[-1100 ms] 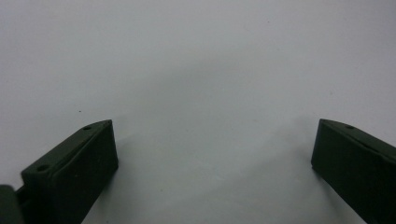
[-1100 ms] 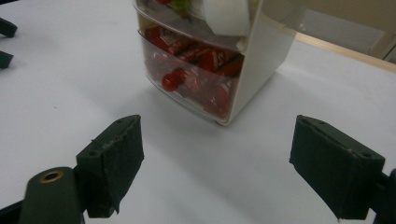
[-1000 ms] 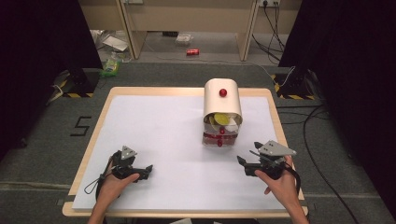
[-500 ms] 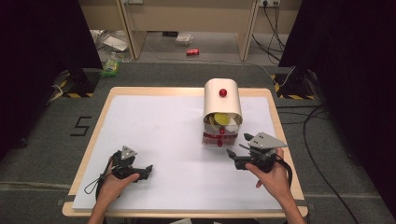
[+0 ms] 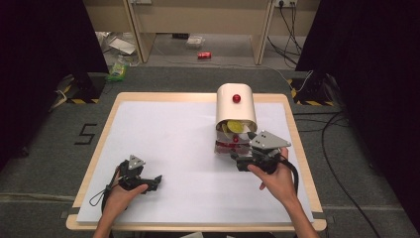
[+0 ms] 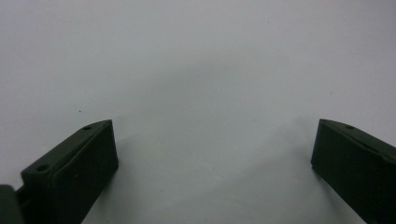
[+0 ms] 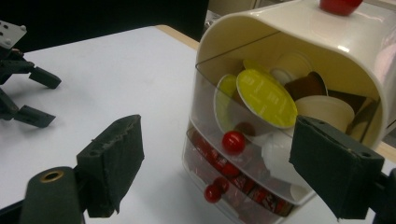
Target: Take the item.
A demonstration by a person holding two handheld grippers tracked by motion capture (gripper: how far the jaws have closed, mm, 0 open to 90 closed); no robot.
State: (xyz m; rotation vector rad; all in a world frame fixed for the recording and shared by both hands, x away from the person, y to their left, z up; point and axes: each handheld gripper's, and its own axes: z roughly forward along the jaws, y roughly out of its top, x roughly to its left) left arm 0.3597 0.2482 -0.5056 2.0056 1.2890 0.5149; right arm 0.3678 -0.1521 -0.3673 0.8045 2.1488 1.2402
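Two clear drawer fronts of the cream capsule dispenser (image 5: 236, 106) facing the wide-open right gripper (image 7: 217, 170); long axis running away up the table; left gripper (image 6: 212, 161) likewise spread, empty.

Even overhead light, dark surrounds, soft shadows, close tongs blurred, mild grain

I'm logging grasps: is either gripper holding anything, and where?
Nothing is held. The right gripper is open in front of the capsule box; the left gripper is open over the table.

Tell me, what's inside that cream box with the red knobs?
The cream box holds round capsules in its upper drawer, one with a yellow lid; the lower drawer holds red packets. Whatever lies deeper is hidden.
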